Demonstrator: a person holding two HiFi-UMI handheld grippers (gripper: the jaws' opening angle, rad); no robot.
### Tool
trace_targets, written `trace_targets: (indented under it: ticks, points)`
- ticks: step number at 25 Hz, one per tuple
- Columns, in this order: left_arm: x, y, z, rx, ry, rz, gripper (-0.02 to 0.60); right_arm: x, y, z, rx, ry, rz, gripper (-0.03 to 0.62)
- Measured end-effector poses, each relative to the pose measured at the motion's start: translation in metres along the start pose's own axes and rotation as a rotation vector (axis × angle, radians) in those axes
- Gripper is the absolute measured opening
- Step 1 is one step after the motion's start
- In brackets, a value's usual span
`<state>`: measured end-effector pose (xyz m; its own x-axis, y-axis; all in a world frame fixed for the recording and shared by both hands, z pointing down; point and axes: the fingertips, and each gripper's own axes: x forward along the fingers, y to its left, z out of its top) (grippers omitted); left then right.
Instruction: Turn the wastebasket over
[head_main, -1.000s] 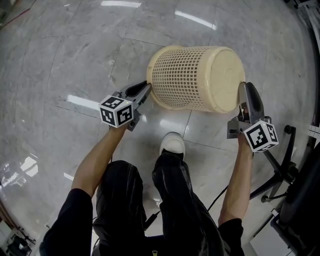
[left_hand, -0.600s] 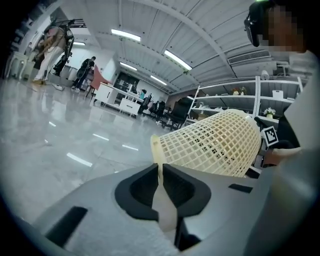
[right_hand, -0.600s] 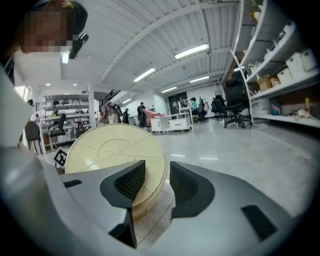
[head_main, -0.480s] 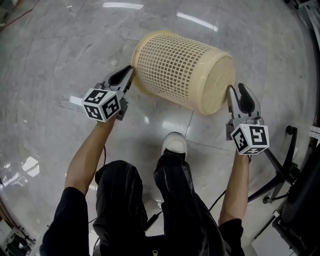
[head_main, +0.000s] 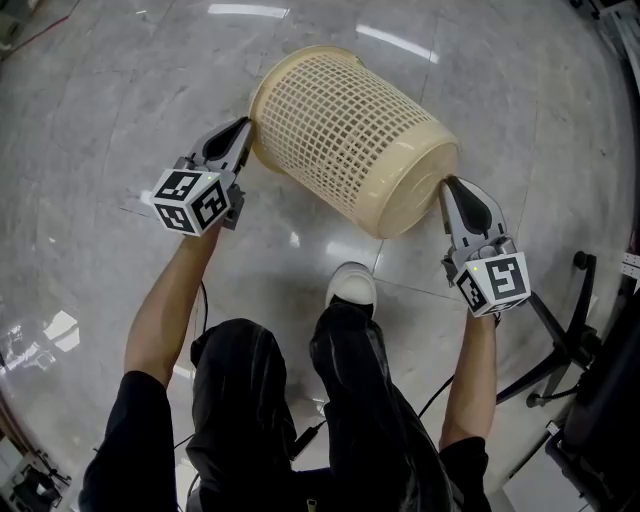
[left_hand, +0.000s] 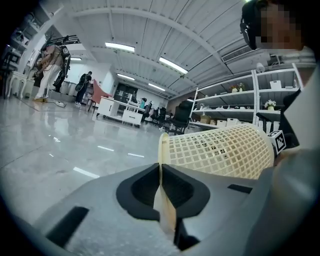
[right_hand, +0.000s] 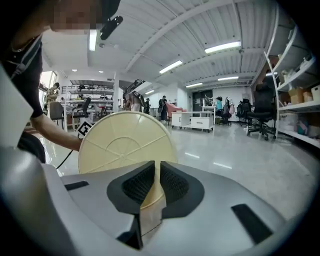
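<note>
Stretching tilted between the tongs over a glossy grey marble floor (head_main: 110, 90), the cream plastic lattice wastebasket (head_main: 345, 140) shows a solid round base. The left gripper (head_main: 243, 128) has just closed its jaws on the smooth rim, and the right gripper (head_main: 446, 184) on the base's edge. White shelving (left_hand: 260, 100) lines the bright room.
</note>
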<state>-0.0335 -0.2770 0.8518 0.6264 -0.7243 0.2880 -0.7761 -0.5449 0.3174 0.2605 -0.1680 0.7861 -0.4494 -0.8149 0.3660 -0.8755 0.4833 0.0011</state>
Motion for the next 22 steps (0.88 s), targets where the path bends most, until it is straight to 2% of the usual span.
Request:
trace_targets:
  ticks: [5, 9, 14, 19, 22]
  points:
    - [0.002, -0.007, 0.004, 0.063, 0.002, -0.031, 0.017, -0.025, -0.006, 0.033, 0.008, -0.100, -0.025, 0.040]
    - [0.001, -0.017, 0.007, 0.106, -0.017, -0.090, 0.017, -0.021, 0.023, 0.063, -0.017, -0.132, 0.090, 0.040]
    - [-0.001, -0.031, 0.012, 0.191, -0.047, -0.193, 0.017, -0.018, 0.033, 0.086, -0.044, -0.166, 0.115, 0.037]
    - [-0.004, -0.058, 0.015, 0.360, -0.048, -0.299, 0.017, 0.008, 0.035, 0.081, -0.128, -0.099, 0.171, 0.038]
    - [-0.008, -0.076, 0.016, 0.413, -0.045, -0.338, 0.018, 0.037, 0.035, 0.065, -0.194, -0.002, 0.249, 0.038]
